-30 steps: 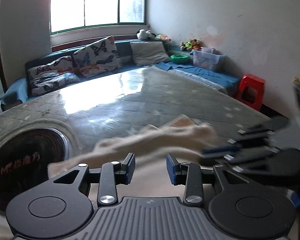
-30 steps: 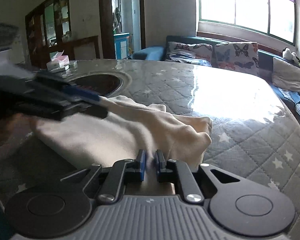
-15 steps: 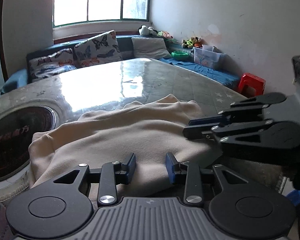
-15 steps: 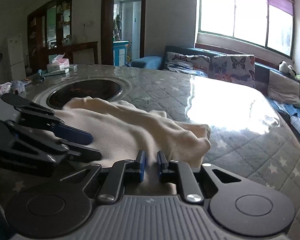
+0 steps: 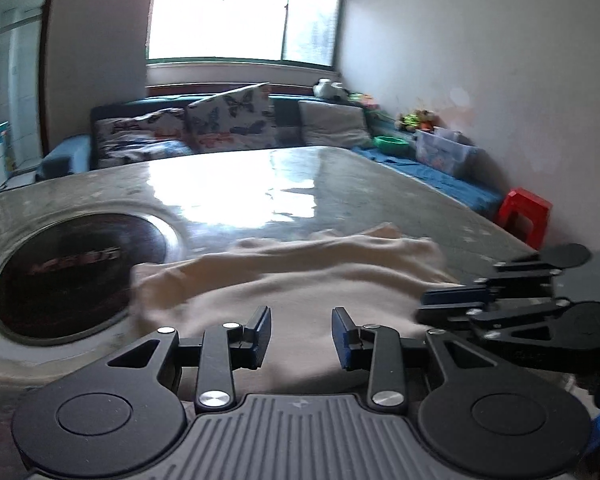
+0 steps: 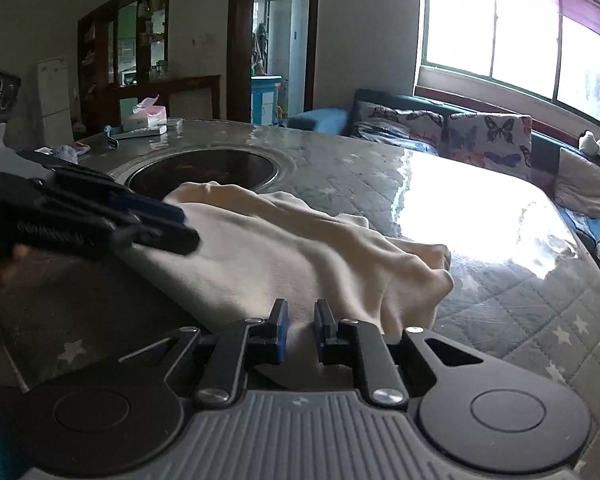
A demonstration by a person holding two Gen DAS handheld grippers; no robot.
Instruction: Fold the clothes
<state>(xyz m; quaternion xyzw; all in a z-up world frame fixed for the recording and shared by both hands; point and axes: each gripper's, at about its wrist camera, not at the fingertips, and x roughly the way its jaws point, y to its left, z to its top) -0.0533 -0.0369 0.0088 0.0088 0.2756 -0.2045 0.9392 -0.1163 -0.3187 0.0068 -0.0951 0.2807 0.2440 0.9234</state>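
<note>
Cloth (image 5: 300,280): we count one cream piece, lying rumpled on the near part of the one table (image 5: 340,184), its far edge beside the single round dark inset (image 5: 72,272) in the tabletop. We see two grippers, both low over the near edge of the cloth. The left gripper (image 5: 301,336) has its two fingers clearly apart, and nothing is pinched between them. The right gripper (image 6: 301,332) has its two fingers almost together, with a narrow gap where cream fabric shows; we cannot tell whether the pads press on it. Beyond the table we count two butterfly cushions (image 5: 228,120), one red stool (image 5: 524,212) and, on the far side of the tabletop, one tissue box (image 6: 146,116)
</note>
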